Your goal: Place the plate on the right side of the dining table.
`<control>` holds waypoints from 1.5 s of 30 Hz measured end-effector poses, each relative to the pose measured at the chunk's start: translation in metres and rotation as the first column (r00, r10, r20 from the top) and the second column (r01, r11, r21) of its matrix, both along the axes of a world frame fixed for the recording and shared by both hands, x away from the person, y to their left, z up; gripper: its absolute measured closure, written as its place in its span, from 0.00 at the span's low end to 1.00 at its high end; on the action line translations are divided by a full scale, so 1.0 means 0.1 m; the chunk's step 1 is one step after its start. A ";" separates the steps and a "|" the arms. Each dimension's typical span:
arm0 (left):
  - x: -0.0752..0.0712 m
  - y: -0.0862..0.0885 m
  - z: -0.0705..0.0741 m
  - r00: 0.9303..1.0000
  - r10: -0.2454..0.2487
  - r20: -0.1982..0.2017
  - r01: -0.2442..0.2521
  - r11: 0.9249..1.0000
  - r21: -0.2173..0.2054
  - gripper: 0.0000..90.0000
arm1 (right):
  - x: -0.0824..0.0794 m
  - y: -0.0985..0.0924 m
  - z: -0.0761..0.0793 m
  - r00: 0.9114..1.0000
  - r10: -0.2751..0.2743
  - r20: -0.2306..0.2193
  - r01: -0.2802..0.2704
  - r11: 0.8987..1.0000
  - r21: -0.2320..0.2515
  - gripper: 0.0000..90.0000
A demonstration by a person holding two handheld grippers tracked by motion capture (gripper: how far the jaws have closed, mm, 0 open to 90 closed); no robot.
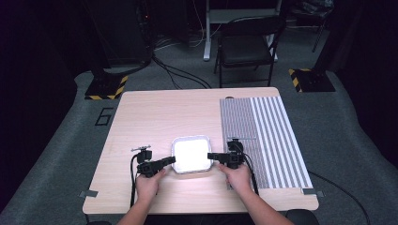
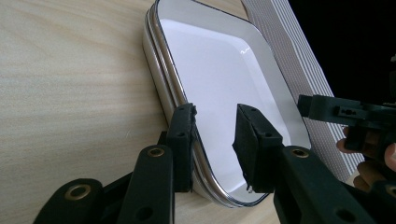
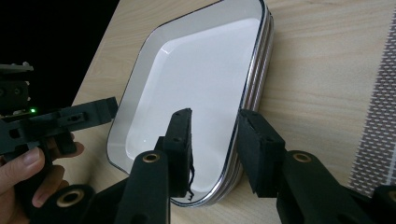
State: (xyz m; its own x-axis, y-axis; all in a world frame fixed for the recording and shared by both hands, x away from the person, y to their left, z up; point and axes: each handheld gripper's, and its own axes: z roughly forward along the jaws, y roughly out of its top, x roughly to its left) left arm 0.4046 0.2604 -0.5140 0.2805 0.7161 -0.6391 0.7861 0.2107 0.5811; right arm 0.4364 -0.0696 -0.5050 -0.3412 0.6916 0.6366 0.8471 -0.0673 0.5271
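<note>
A stack of white square plates [image 1: 191, 154] with thin dark rims lies on the wooden table [image 1: 155, 117] near its front edge. My left gripper [image 1: 171, 161] is at the stack's left rim. In the left gripper view the rim of the plates [image 2: 224, 70] runs between the jaws of the left gripper [image 2: 215, 135], with a gap at the pads. My right gripper [image 1: 211, 157] is at the right rim. In the right gripper view one jaw of the right gripper [image 3: 215, 135] hangs over the inside of the plates [image 3: 196, 84] and the other outside the rim, apart from it.
A grey striped mat [image 1: 265, 136] covers the right part of the table, just right of the right hand. A black folding chair [image 1: 246, 44] stands on the floor beyond the far edge. Bare wood lies left of and behind the plates.
</note>
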 end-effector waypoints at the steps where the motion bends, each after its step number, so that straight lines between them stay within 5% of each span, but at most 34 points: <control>1: 0.00 0.00 0.00 1.000 0.002 0.001 -0.002 1.000 -0.002 0.74 | 0.00 0.00 0.00 1.000 -0.001 -0.001 0.001 1.000 0.003 0.72; 39: -0.01 0.01 -0.02 1.000 0.016 -0.002 -0.016 0.999 -0.038 0.74 | -0.03 0.05 -0.01 1.000 -0.017 -0.002 0.017 1.000 0.012 0.75; 45: -0.01 0.01 -0.02 1.000 0.019 0.000 -0.019 0.999 -0.042 0.75 | -0.01 0.04 -0.02 1.000 -0.021 -0.003 0.021 1.000 -0.006 0.84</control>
